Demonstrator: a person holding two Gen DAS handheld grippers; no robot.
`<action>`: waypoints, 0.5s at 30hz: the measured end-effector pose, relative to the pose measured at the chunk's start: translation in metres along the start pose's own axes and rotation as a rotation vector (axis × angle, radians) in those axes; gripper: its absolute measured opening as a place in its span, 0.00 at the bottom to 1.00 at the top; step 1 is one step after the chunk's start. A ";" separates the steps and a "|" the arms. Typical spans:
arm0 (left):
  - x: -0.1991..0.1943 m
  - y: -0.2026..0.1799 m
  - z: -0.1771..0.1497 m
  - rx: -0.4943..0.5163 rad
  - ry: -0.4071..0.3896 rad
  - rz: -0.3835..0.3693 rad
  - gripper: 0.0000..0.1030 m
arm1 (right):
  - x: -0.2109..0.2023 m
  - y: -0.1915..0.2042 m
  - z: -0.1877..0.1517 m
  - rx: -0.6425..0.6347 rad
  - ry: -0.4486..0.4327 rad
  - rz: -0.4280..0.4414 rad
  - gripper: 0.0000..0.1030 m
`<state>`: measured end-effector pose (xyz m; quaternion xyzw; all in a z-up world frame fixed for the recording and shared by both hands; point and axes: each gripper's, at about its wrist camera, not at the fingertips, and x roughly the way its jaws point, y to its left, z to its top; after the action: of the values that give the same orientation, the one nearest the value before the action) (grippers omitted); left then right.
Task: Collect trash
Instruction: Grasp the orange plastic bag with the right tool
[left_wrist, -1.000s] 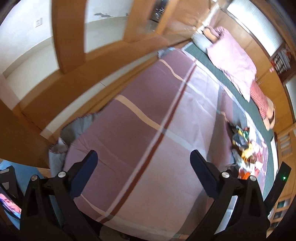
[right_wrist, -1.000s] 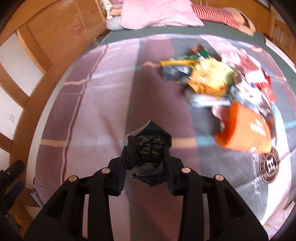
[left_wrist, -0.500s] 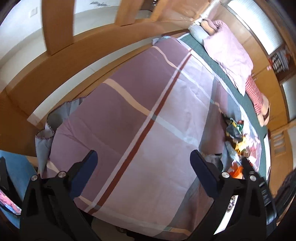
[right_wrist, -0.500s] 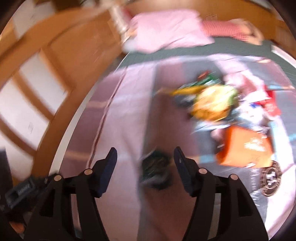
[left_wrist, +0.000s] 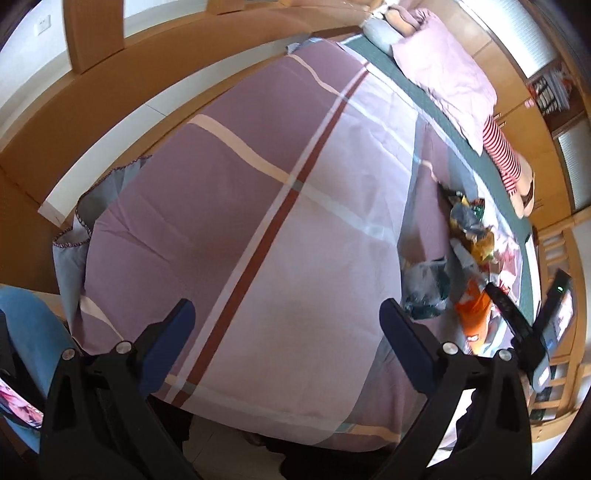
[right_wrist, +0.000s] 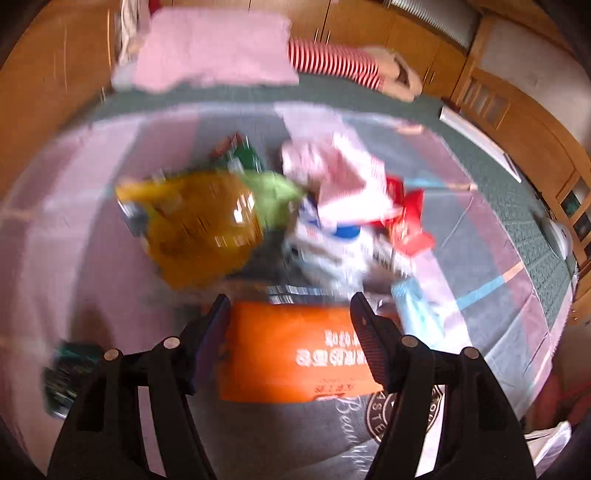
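Left wrist view
Left gripper (left_wrist: 282, 321): its two blue fingers are spread wide apart, with nothing between them. It hangs over the bed.
Bed cover (left_wrist: 229, 206): purple and pink with pale and red stripes. It covers most of the bed, and the part under the gripper is bare.
Trash pile (left_wrist: 471, 229): a heap of colorful wrappers, far over on the right side of the bed.
Dark wrapper (left_wrist: 424, 288): crumpled, lying alone on the cover, just beside the gripper's right-side finger and near the pile.
Right gripper (left_wrist: 517, 321): seen at the right edge, black, reaching over the trash pile.
Pink pillow (left_wrist: 447, 70): at the head of the bed, top right.

Right wrist view (blurry)
Right gripper (right_wrist: 290, 317): its fingers are spread apart and grip nothing. It hangs above the trash.
Orange bag (right_wrist: 295, 354): flat, with white writing. It shows in the gap between the fingers, lying on the cover below them, not pinched.
Yellow bag (right_wrist: 199, 225): big and shiny, behind the orange bag, to the left.
White and red wrappers (right_wrist: 351, 206): heaped together to the right of the yellow bag.
Dark wrapper (right_wrist: 68, 373): lying alone on the cover, low on the left, apart from the pile.
Striped red and white pillow (right_wrist: 332, 62): at the head of the bed, beside the pink pillow (right_wrist: 218, 48).
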<state>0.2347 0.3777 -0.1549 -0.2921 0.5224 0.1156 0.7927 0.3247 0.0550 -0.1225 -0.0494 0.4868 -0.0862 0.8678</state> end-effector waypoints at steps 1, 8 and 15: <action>0.000 -0.001 0.000 -0.001 -0.002 -0.001 0.96 | 0.007 -0.002 0.000 -0.005 0.028 0.006 0.64; 0.006 -0.021 0.000 0.033 -0.009 0.009 0.96 | 0.011 0.021 -0.013 -0.173 0.037 -0.012 0.35; 0.010 -0.028 -0.004 0.061 -0.005 0.022 0.96 | -0.012 0.031 -0.017 -0.245 -0.052 0.018 0.22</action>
<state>0.2492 0.3517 -0.1553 -0.2617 0.5271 0.1090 0.8011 0.3069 0.0881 -0.1265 -0.1529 0.4716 -0.0172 0.8683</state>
